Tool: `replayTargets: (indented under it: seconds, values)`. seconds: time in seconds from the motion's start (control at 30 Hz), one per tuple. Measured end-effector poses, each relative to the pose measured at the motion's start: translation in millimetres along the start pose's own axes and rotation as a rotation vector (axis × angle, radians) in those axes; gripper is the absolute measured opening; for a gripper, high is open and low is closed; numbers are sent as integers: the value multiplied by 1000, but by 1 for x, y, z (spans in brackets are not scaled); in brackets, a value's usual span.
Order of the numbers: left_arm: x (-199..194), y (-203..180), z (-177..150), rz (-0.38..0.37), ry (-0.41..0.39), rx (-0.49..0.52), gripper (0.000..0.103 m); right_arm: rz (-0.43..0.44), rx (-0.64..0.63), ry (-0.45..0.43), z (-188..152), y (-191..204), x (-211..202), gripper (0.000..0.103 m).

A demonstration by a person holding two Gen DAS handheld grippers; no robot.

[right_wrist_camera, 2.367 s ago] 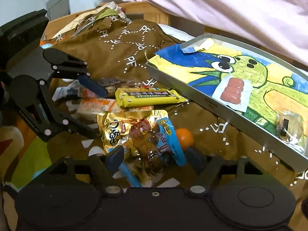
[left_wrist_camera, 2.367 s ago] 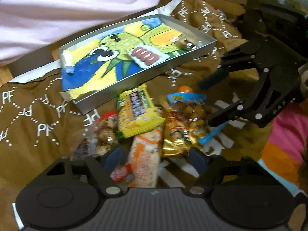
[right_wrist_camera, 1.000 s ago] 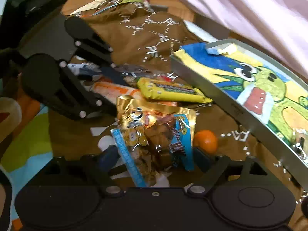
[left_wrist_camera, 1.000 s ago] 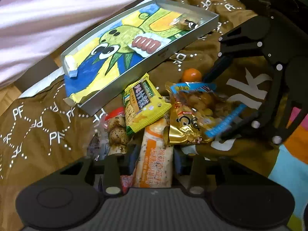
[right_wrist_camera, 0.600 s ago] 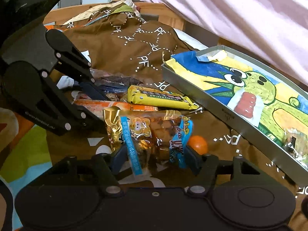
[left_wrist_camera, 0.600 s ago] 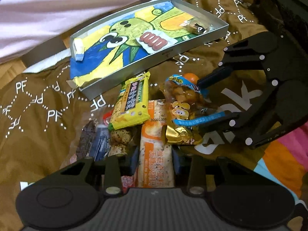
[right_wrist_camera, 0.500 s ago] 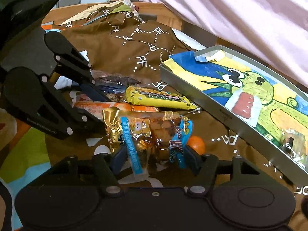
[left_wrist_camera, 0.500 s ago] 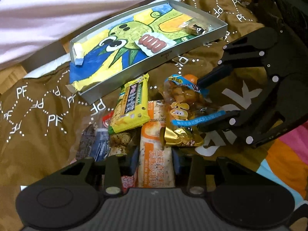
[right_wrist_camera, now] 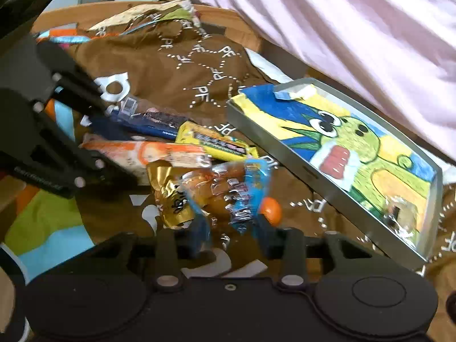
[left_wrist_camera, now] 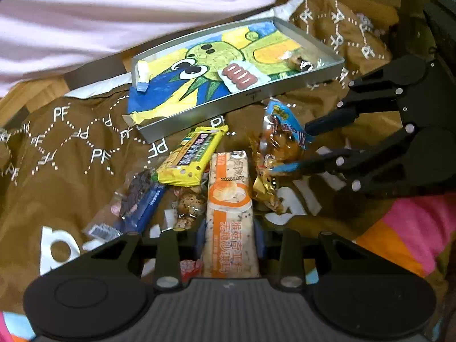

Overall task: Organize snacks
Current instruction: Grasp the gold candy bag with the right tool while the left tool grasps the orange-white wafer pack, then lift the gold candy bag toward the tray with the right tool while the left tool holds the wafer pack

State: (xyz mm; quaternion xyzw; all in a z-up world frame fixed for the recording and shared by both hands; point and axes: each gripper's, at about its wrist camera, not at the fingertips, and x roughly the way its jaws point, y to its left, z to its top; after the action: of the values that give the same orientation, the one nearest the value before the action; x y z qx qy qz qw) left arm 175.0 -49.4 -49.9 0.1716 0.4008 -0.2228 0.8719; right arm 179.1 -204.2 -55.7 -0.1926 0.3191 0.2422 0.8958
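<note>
Both pickups are underway: the left tool (left_wrist_camera: 228, 232) pinches the orange pack (left_wrist_camera: 229, 199), the right tool (right_wrist_camera: 232, 228) pinches the gold bag (right_wrist_camera: 211, 193) above the brown cloth (left_wrist_camera: 71, 148), so next each must carry its snack into the tray (left_wrist_camera: 256, 94).

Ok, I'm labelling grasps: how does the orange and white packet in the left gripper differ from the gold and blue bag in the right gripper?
The orange and white packet is long, flat and opaque; the gold and blue bag is puffy, crinkled and partly clear, showing brown pieces inside. The packet runs lengthwise between the left gripper fingers, while the right gripper pinches the bag across its width. Both are sealed snacks, each clamped between fingers above the brown cloth.
</note>
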Motion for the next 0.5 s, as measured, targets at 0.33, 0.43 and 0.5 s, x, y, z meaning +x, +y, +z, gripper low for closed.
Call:
replayTargets:
  seconds: [0.33, 0.43, 0.5]
  values:
    - [-20, -5, -12, 30, -61, -104, 37, 8, -20, 19, -6, -1, -3, 0]
    - [-25, -8, -16, 52, -87, -122, 37, 9, -15, 28, -8, -2, -2, 0]
    - [-26, -9, -18, 56, -89, -135, 37, 26, 8, 28, -10, -4, -2, 15]
